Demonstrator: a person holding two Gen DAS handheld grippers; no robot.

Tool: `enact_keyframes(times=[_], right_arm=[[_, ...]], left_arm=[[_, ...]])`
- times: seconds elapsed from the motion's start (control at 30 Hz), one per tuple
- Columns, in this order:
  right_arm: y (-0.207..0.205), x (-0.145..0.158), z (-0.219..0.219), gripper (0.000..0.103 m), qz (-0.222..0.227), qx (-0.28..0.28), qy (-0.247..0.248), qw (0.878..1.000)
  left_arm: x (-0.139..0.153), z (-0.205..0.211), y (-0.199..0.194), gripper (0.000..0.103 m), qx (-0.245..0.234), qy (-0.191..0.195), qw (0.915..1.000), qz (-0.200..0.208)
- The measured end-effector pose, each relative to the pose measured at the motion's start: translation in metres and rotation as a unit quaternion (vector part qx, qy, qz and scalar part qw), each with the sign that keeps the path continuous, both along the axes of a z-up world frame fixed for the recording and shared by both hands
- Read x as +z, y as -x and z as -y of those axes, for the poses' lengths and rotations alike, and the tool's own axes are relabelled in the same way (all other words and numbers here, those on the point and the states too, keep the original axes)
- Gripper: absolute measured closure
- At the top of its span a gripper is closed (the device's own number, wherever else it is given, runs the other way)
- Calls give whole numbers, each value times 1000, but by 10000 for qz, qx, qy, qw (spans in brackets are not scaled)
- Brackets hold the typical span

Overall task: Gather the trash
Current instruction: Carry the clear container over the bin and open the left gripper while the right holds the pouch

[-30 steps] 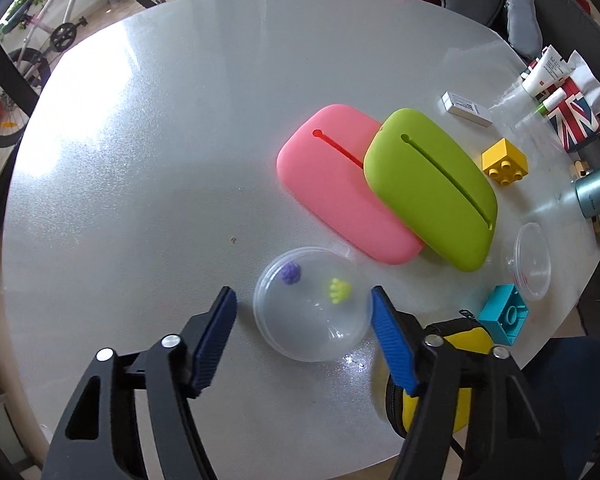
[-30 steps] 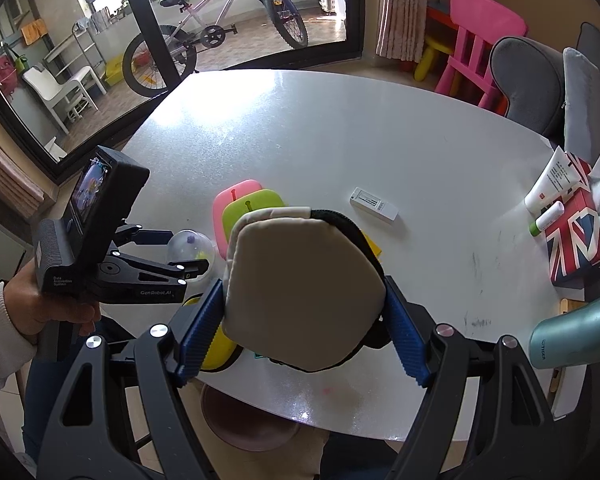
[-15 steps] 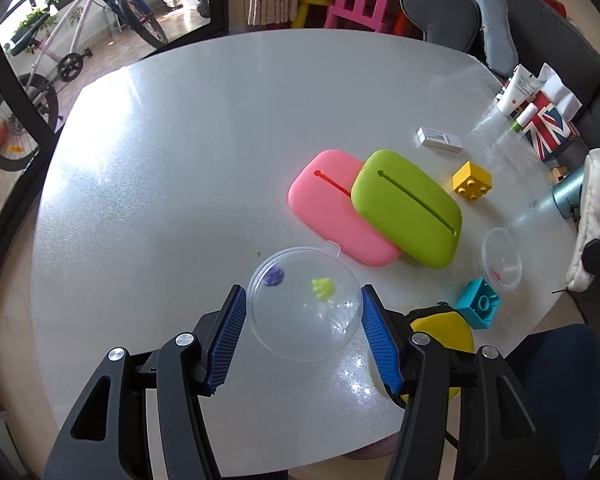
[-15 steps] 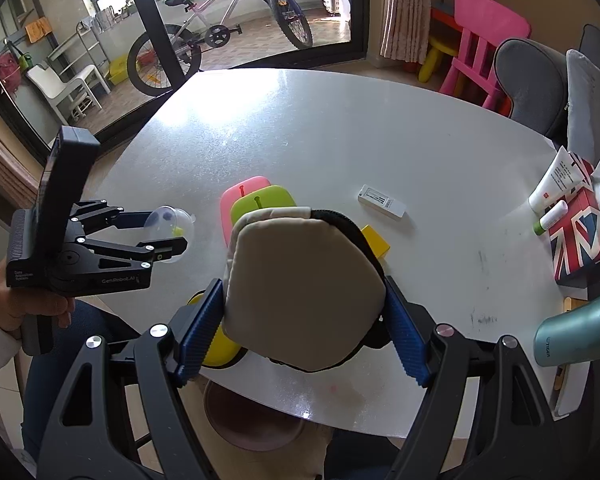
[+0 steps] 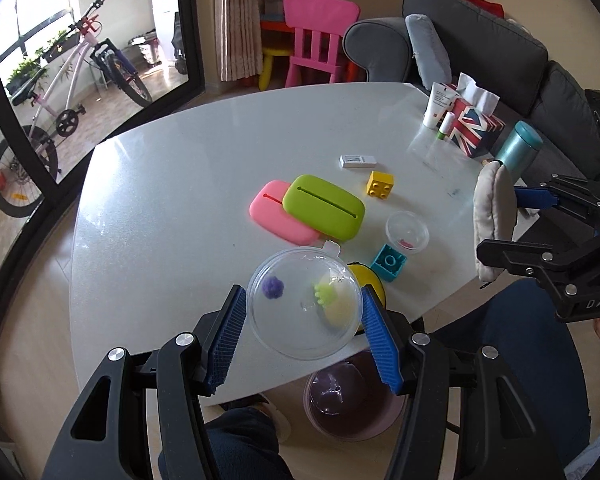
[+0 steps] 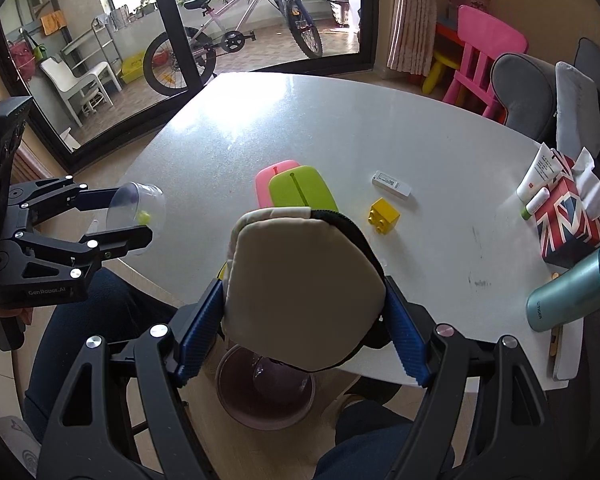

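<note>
Though hidden rightward, teal brick (image 5: 388, 262) leftward

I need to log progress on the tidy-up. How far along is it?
Done: something clear already lies in the bin on the floor. In hand: the left gripper holds a clear dome lid; the right gripper holds a beige pouch. Left: a small clear cup on the table.

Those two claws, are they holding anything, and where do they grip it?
The left gripper clamps a clear plastic lid by its opposite edges. The right gripper squeezes a beige padded pouch by its two sides.
</note>
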State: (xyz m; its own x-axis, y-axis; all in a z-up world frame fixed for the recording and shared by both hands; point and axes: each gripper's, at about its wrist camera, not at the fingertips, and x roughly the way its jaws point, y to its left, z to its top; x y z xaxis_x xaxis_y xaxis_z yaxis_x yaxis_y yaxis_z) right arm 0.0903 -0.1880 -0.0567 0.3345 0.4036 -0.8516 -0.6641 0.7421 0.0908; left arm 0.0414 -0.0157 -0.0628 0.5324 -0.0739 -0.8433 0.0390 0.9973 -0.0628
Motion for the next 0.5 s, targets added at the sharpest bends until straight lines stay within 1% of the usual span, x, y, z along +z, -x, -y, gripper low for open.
enact_keyframes(times=[0.23,0.33,0.5], right_arm=[[41,5,15,27,27,68,-6,10000],[59,6,22,27,52,82,0,10000],[79,3,31,27,-3,81,-38,10000]], left_arm=[[10,22,34,46,-165,48,9998,109],[8,31,44,46,-244,99,9996,91],[-2,44,63,46,-428,255,9987,-67]])
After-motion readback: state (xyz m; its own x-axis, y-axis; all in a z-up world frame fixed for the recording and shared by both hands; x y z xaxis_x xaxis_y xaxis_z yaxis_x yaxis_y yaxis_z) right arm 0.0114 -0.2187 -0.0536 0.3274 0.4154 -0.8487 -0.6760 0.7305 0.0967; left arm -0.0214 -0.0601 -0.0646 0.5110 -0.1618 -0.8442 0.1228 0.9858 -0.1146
